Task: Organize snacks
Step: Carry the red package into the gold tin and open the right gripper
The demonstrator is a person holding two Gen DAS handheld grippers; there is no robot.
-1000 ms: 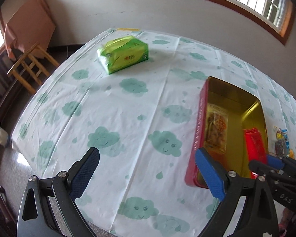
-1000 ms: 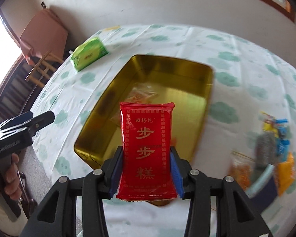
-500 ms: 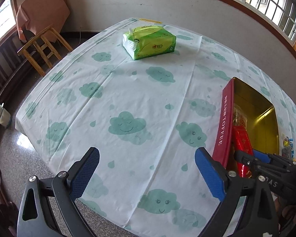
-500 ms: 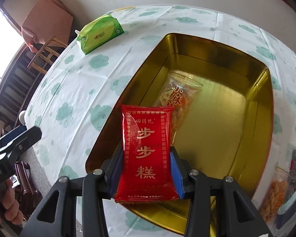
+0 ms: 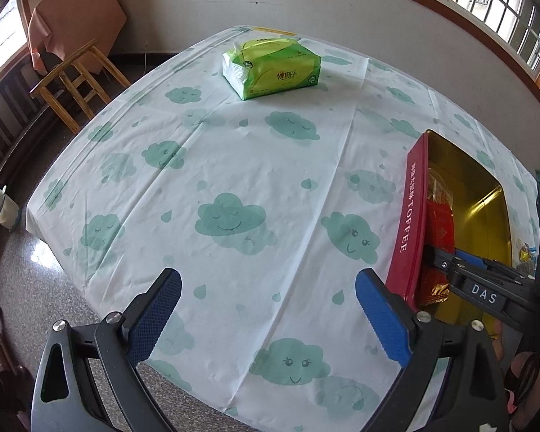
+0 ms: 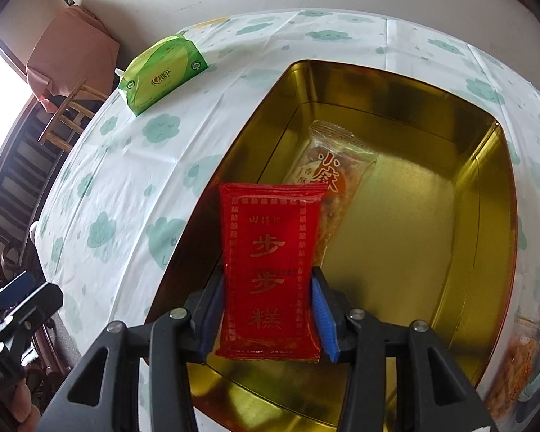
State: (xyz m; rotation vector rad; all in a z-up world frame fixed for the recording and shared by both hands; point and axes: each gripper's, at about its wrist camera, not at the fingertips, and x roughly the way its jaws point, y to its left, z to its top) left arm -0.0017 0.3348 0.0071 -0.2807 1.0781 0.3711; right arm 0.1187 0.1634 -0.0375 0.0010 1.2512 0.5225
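Ahead of me spreads a white tablecloth point(image 5: 255, 165) printed with green smiling clouds and drops, creased along its folds. At its far end I see a green pack of tissues point(image 5: 271, 67), lying flat and well apart from anything else. Off the table's far left corner stands a wooden chair point(image 5: 77, 82), and behind it something draped in a salmon-pink cloth point(image 5: 77, 10). On the speckled floor to my left sits a small white bin point(image 5: 1, 207). A wood-framed window point(image 5: 493, 7) curves along the far right wall.
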